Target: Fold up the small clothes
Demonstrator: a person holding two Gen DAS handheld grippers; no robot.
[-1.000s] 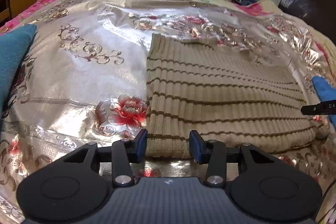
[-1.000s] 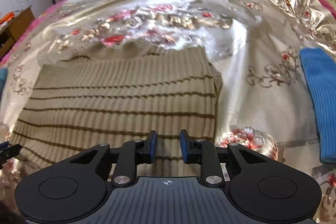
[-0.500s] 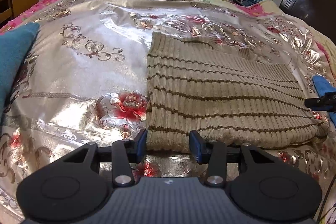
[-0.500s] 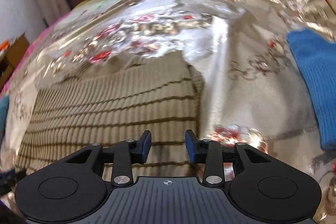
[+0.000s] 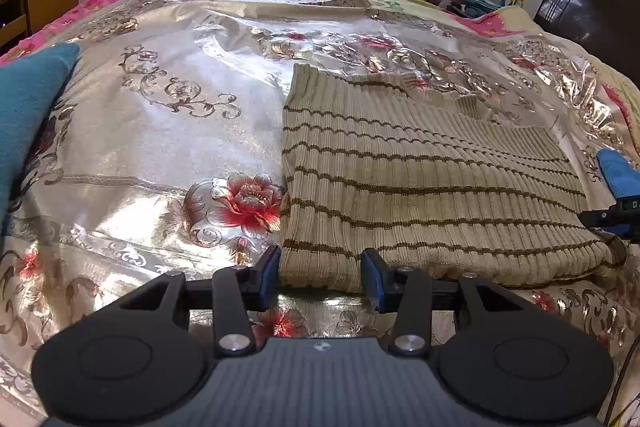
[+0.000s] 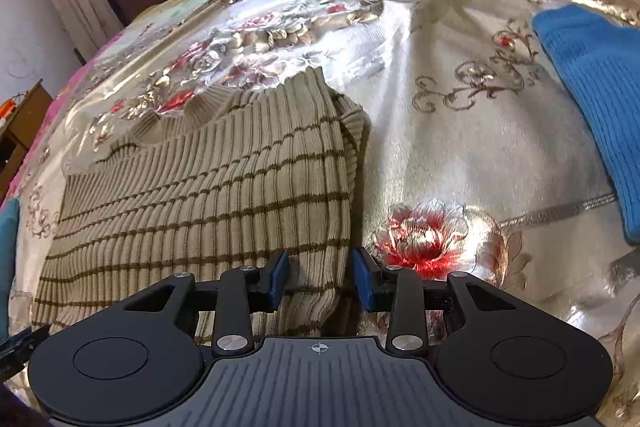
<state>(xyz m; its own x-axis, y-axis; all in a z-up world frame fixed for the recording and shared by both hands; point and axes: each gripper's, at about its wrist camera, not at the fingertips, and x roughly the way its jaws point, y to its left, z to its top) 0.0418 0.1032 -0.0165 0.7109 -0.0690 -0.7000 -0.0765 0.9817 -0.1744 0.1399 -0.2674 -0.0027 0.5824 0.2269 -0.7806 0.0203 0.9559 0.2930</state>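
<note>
- The striped sweater (image 5: 420, 187) lies flat on the floral bedspread (image 5: 160, 147), sides seemingly folded in.
- Left gripper (image 5: 320, 277) and right gripper (image 6: 320, 279), parted, straddle its near corners; the right's jaws have just been opening.
- Judged next: pinch both corners, fold the hem away.

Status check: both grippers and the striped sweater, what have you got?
Left gripper open, straddling the striped sweater hem corner. Right gripper open, jaws just widened, at the opposite hem corner. Sweater flat on bedspread. Blue knit lies clear.
</note>
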